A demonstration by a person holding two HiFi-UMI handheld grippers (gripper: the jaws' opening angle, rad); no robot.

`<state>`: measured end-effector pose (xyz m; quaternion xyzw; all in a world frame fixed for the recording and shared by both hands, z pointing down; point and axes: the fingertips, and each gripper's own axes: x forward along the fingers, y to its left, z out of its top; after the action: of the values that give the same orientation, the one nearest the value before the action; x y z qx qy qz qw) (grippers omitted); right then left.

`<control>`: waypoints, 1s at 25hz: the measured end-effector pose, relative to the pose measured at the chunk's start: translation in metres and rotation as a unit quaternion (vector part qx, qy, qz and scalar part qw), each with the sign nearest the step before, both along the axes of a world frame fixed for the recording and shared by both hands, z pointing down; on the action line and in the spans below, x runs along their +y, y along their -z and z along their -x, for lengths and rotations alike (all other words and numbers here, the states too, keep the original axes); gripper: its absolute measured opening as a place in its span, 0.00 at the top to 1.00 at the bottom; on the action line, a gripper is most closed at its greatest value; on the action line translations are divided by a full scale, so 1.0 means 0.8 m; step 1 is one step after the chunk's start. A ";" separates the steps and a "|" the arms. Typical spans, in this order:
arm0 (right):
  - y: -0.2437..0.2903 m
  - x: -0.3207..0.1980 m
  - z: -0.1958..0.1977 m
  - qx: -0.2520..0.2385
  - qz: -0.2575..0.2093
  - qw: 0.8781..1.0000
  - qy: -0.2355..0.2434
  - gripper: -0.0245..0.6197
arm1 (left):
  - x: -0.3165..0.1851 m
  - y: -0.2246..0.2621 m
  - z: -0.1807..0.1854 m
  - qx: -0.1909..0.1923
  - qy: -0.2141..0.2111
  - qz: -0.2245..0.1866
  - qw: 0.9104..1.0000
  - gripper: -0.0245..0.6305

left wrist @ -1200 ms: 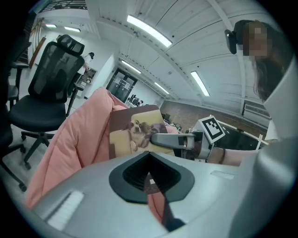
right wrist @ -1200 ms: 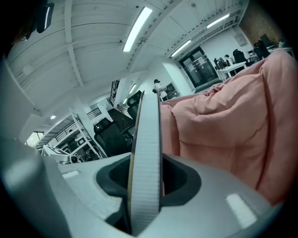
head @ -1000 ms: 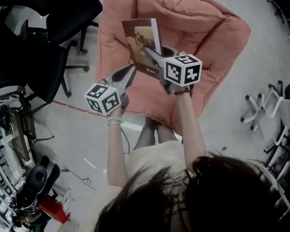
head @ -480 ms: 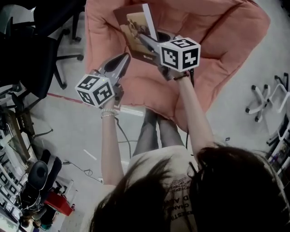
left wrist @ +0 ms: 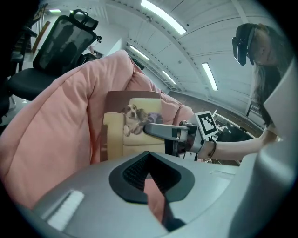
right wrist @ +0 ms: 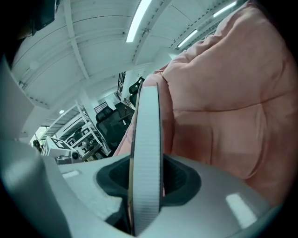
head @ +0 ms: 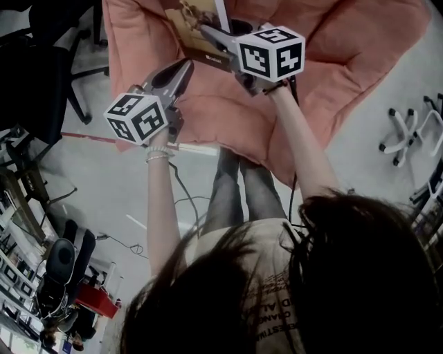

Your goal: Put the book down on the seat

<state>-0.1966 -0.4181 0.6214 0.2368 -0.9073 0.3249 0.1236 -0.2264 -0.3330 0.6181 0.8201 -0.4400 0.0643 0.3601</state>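
The book [head: 188, 19], with a dog on a pale sofa on its cover, is held over the pink cushioned seat [head: 346, 62], its top cut off by the head view's edge. My right gripper [head: 211, 38] is shut on the book's lower edge. In the right gripper view the book's page edge [right wrist: 146, 153] runs upright between the jaws, with the seat [right wrist: 233, 116] behind. My left gripper [head: 183, 68] is shut with nothing in it, left of and below the book. In the left gripper view the book [left wrist: 132, 132] stands against the seat's padding [left wrist: 56, 130].
A black office chair [head: 41, 62] stands left of the seat. A white chair base with casters [head: 408, 131] lies on the floor at the right. A red floor line [head: 83, 136] and a cable [head: 183, 200] run by the person's legs [head: 239, 193].
Both grippers and the book have moved forward over the seat, towards the top of the head view. The grip on the book is unchanged.
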 end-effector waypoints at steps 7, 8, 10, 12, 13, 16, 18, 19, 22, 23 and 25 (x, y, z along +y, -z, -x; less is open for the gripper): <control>-0.030 0.009 -0.007 0.032 -0.020 0.999 0.005 0.73 | 0.010 -0.026 -0.013 0.005 -0.005 0.015 1.000 0.97; -0.036 0.010 -0.008 0.037 -0.019 0.999 0.005 0.73 | 0.012 -0.030 -0.014 0.006 -0.005 0.017 1.000 0.97; -0.048 0.011 -0.010 0.045 -0.019 0.999 0.006 0.73 | 0.014 -0.037 -0.016 0.007 -0.006 0.020 1.000 0.97; -0.058 0.011 -0.009 0.048 -0.019 0.999 0.004 0.73 | 0.016 -0.044 -0.016 0.009 -0.007 0.023 1.000 0.97; -0.062 0.011 -0.009 0.048 -0.018 0.999 0.002 0.73 | 0.017 -0.047 -0.017 0.011 -0.008 0.025 1.000 0.97; -0.072 0.013 -0.006 0.047 -0.012 0.999 -0.004 0.73 | 0.020 -0.053 -0.018 0.015 -0.009 0.030 0.999 0.97; -0.078 0.013 -0.006 0.050 -0.008 0.999 -0.006 0.73 | 0.022 -0.056 -0.020 0.017 -0.009 0.033 0.999 0.97; -0.081 0.013 -0.006 0.052 -0.006 0.999 -0.006 0.73 | 0.022 -0.057 -0.020 0.017 -0.009 0.035 0.999 0.97; -0.088 0.011 -0.005 0.059 0.001 0.998 -0.003 0.73 | 0.021 -0.059 -0.018 0.018 -0.007 0.036 0.999 0.97; -0.090 0.011 -0.006 0.062 0.005 0.998 -0.005 0.73 | 0.021 -0.059 -0.018 0.018 -0.006 0.036 0.999 0.97; -0.094 0.010 -0.010 0.067 0.013 0.998 -0.014 0.73 | 0.023 -0.060 -0.017 0.020 -0.005 0.038 0.999 0.97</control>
<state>-0.1886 -0.4104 0.6965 0.2688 -0.8892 0.3222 0.1825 -0.2125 -0.3143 0.6662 0.8092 -0.4261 0.0664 0.3990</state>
